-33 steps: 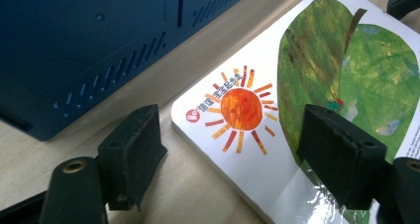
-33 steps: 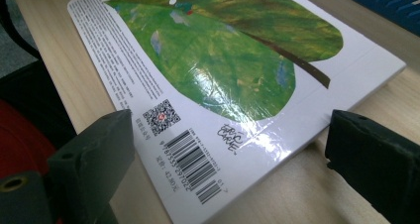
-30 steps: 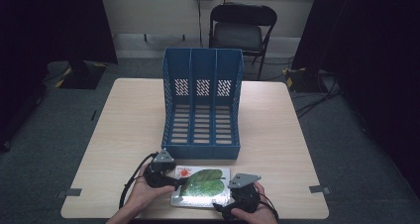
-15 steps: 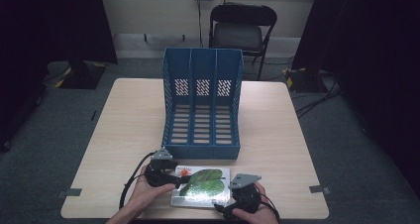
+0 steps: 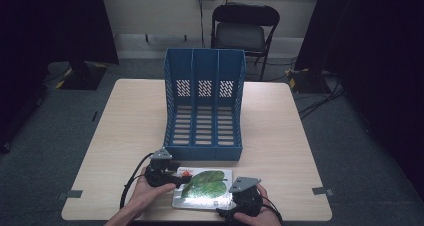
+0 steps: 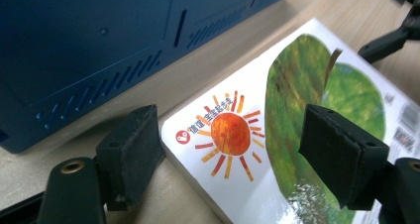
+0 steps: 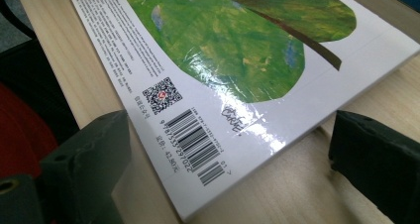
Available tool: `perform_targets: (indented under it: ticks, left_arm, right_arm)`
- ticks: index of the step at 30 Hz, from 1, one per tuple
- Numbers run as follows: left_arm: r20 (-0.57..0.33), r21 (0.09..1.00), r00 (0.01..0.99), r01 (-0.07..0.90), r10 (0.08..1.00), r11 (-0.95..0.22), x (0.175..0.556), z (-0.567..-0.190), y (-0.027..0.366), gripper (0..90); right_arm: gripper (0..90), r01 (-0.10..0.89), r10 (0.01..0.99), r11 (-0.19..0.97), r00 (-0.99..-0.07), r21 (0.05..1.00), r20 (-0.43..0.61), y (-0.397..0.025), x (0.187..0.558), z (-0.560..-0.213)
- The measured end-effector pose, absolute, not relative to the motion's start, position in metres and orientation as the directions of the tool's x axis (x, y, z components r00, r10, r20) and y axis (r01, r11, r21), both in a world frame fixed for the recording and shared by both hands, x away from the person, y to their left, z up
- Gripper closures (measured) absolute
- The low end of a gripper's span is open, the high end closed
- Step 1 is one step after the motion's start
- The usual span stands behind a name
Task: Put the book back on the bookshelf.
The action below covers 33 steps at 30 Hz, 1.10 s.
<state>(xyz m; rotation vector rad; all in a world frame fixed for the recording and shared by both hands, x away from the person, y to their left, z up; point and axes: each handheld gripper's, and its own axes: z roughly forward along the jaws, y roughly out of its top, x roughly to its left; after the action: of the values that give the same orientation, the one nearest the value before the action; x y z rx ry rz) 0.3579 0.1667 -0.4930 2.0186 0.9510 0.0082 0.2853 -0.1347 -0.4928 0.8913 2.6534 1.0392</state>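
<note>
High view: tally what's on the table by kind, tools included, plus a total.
Book: 1
Blue file rack: 1
Hand-held tools: 2, left tool and right tool, both open at corners of the book
Total: 4

— Anything different from a second ago?
— Little. The left gripper [image 5: 176, 179] sits a touch closer in on the book's [image 5: 205, 188] near-left corner; its jaws now straddle that corner, spread wide, one off the edge and one over the cover.
— And the right one?
— The right gripper [image 5: 235, 198] has edged in at the book's near-right corner, jaws apart on either side of it.
— The book itself?
— It may have shifted slightly; I can't tell
</note>
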Motion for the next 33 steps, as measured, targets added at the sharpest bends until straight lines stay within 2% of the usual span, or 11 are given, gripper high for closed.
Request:
perform_targets:
  ticks: [8,13,19,22,25,30,33]
  left_arm:
    - [-0.42,0.7,0.674,0.667,0.608,-0.255,0.361,-0.491,0.173,23.9]
    - [-0.429,0.707,0.671,0.666,0.605,-0.238,0.361,-0.49,0.175,24.0]
    - [-0.479,0.7,0.648,0.689,0.592,-0.187,0.362,-0.488,0.178,23.8]
    - [-0.555,0.687,0.617,0.718,0.558,-0.112,0.364,-0.489,0.185,23.6]
    - [-0.576,0.673,0.601,0.733,0.553,-0.095,0.364,-0.492,0.19,30.0]
    - [-0.577,0.657,0.592,0.746,0.563,-0.11,0.362,-0.494,0.188,25.5]
    - [-0.633,0.632,0.555,0.773,0.539,-0.054,0.362,-0.493,0.19,25.6]
  right_arm:
    - [0.0,0.454,0.561,0.606,-0.826,0.653,0.053,-0.134,0.284,-0.493]
    - [0.0,0.456,0.563,0.605,-0.825,0.653,0.054,-0.134,0.284,-0.493]
    - [0.0,0.455,0.562,0.602,-0.825,0.656,0.056,-0.134,0.284,-0.494]
    - [0.0,0.465,0.577,0.592,-0.815,0.659,0.057,-0.133,0.284,-0.494]
    - [0.0,0.461,0.58,0.594,-0.814,0.659,0.046,-0.133,0.284,-0.494]
    - [0.0,0.477,0.591,0.589,-0.805,0.652,0.056,-0.132,0.285,-0.494]
    - [0.0,0.473,0.588,0.585,-0.807,0.658,0.058,-0.132,0.285,-0.494]
